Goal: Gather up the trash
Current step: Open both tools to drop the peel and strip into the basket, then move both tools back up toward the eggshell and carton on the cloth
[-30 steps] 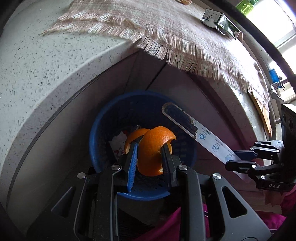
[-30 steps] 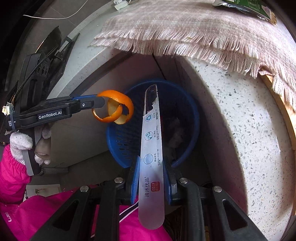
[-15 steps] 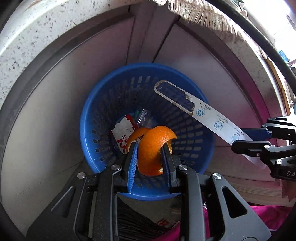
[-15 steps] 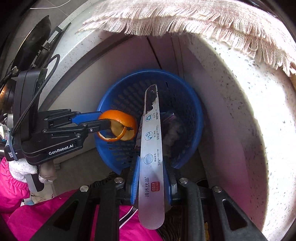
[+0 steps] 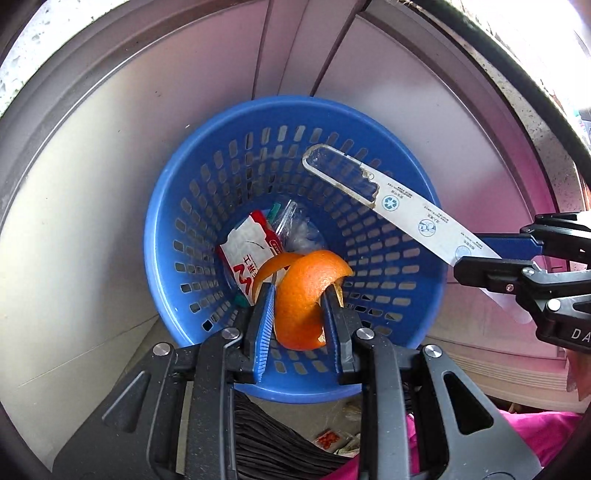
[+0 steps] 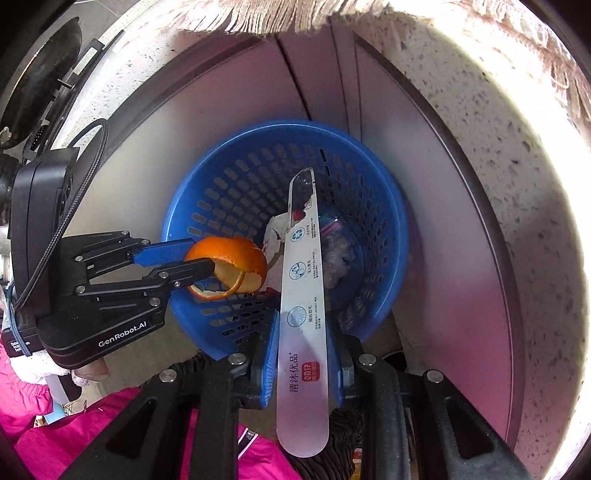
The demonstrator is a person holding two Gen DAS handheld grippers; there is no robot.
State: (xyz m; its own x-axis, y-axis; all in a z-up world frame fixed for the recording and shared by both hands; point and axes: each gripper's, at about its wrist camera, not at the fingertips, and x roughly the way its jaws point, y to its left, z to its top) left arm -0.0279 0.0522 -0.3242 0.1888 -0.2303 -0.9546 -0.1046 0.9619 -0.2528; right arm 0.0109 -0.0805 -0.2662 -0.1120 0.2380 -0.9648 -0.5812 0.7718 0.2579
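My left gripper (image 5: pixel 299 295) is shut on a curled orange peel (image 5: pixel 303 295) and holds it over the near rim of a blue perforated basket (image 5: pixel 192 206). The peel (image 6: pixel 229 266) and the left gripper (image 6: pixel 201 260) also show in the right wrist view. My right gripper (image 6: pixel 301 332) is shut on a long white plastic package (image 6: pixel 303 306), whose clear tip reaches over the basket (image 6: pixel 384 221). The package (image 5: pixel 391 206) and the right gripper (image 5: pixel 491 254) show at right in the left wrist view. A red-and-white wrapper (image 5: pixel 247 251) and clear plastic (image 5: pixel 299 229) lie in the basket's bottom.
The basket stands on the floor against grey cabinet doors (image 5: pixel 110 166) under a speckled stone counter (image 6: pixel 517 147). A fringed cloth (image 6: pixel 280 14) hangs over the counter edge. Pink clothing (image 6: pixel 55 435) fills the lower left.
Both grippers have come down and closer to the basket, which now fills more of both views. The peel and the package stay gripped, now over the basket's opening.
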